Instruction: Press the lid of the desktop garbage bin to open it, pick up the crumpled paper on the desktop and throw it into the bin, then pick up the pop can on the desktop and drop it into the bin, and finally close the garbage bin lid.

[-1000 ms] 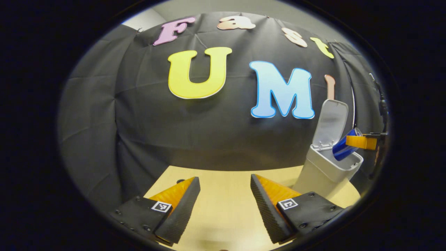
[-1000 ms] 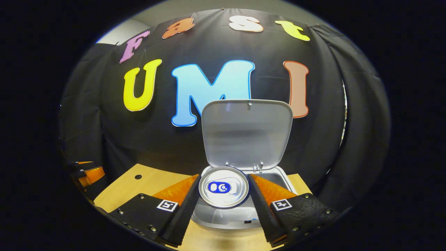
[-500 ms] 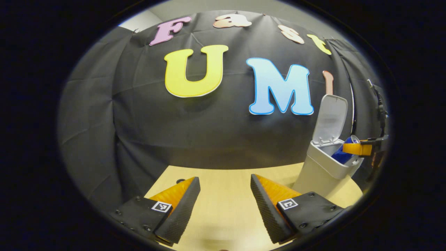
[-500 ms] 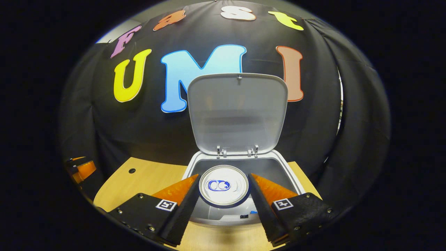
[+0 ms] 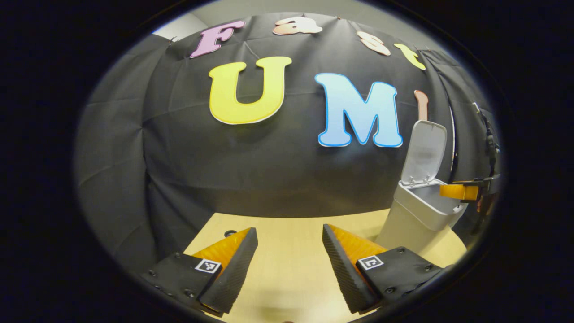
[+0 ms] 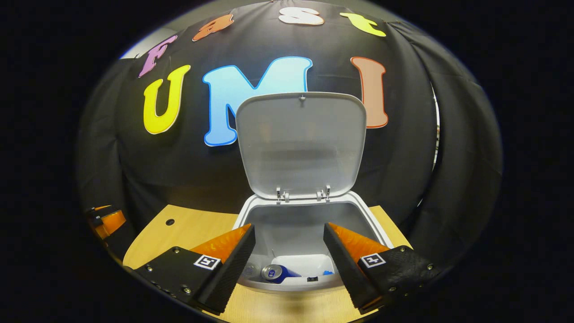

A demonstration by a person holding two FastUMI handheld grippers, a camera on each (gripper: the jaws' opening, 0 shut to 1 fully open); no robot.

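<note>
The grey desktop bin [image 6: 358, 211] stands with its lid [image 6: 301, 143] raised upright. Down at its bottom lies the blue pop can [image 6: 274, 272] on its side, with white paper [image 6: 300, 265] beside it. My right gripper [image 6: 289, 260] hovers open over the bin's mouth with nothing between its fingers. In the left gripper view the bin [image 5: 415, 222] stands at the right, lid [image 5: 424, 150] up, with the right gripper [image 5: 459, 192] just above its rim. My left gripper [image 5: 289, 264] is open above the wooden table [image 5: 287, 269] and holds nothing.
A small dark hole [image 6: 169, 221] marks the tabletop left of the bin. The left gripper [image 6: 107, 223] shows at the far left edge of the right gripper view. The black cloth wall stands close behind the bin.
My right gripper opened and the pop can dropped from between its fingers to the bottom of the bin. The left gripper stayed in place.
</note>
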